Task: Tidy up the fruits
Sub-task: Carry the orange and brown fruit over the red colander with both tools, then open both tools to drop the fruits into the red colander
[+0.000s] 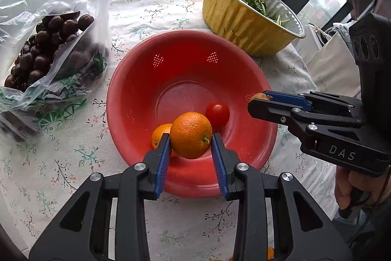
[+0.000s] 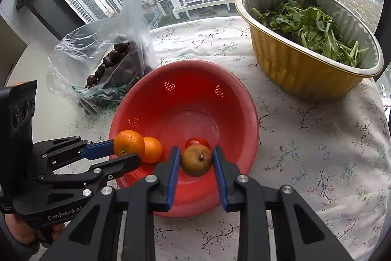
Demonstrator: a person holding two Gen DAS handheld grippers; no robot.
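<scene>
Behind the held orange point(image 1: 190, 135), a 2nd orange point(image 1: 160, 133) shows only partly in the red colander point(image 1: 136, 80), and the tomato point(image 1: 218, 113) is part-covered too. Left of the colander, the bag of dark fruit point(image 1: 48, 45) is cut by frame edge; fruit type unclear

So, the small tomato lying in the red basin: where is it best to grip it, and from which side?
Probably from above, jaws across the widest part of the tomato. It is round and smooth, lying low in the red basin, whose sloped wall blocks a level approach. The loose orange sits apart, leaving room.
</scene>
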